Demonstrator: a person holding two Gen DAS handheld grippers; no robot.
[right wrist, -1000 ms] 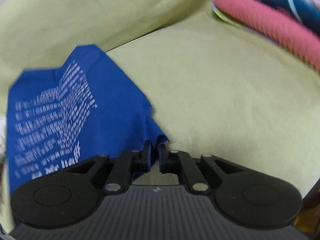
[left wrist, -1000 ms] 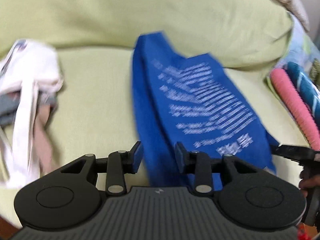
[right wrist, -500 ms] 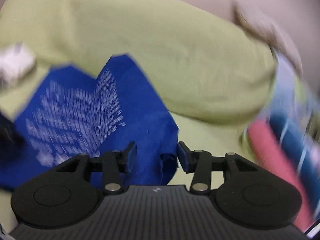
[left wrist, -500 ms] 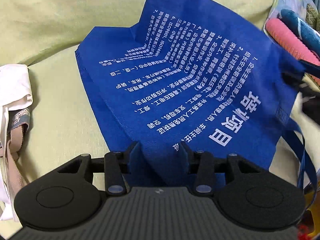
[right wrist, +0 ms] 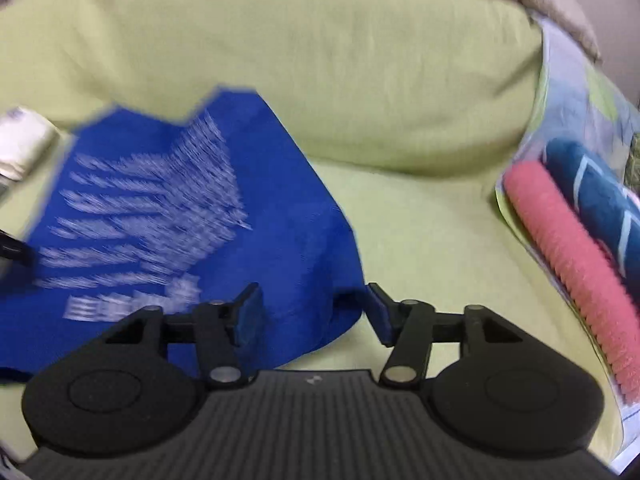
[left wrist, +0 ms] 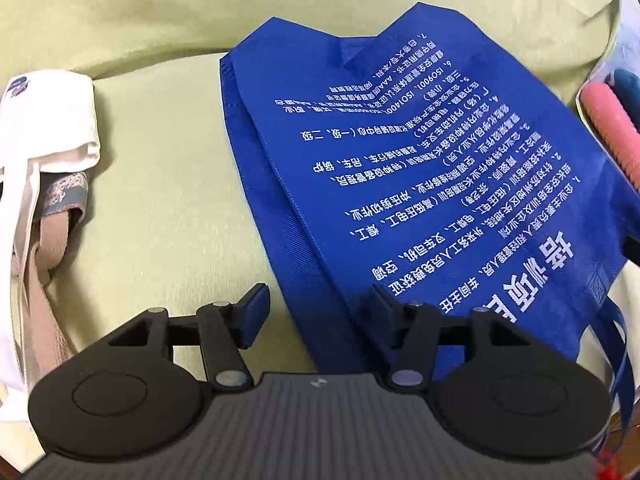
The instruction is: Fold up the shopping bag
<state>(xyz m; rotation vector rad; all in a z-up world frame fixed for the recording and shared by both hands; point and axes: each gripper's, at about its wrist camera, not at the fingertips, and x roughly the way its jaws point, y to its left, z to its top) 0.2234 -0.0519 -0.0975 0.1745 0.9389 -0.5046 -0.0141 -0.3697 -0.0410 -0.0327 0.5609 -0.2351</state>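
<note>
A blue shopping bag (left wrist: pixel 420 168) with white printed text lies spread on the green sofa seat, its far end against the backrest. Its blue handles (left wrist: pixel 620 344) hang off the near right. My left gripper (left wrist: pixel 320 312) is open, its jaws wide apart over the bag's near left edge. In the right wrist view the bag (right wrist: pixel 180 216) is blurred at the left. My right gripper (right wrist: pixel 312 312) is open, its jaws astride the bag's near right corner, holding nothing.
A white cloth bag with beige straps (left wrist: pixel 44 152) lies at the left of the seat. A pink roll (right wrist: pixel 572 256) and a teal striped roll (right wrist: pixel 596 196) lie at the right on a patterned cloth. The green backrest cushion (right wrist: pixel 320 52) rises behind.
The bag was lifted, spread out and laid flat. My right gripper opened and let go of its corner. My left gripper opened wider and shifted to the bag's left edge.
</note>
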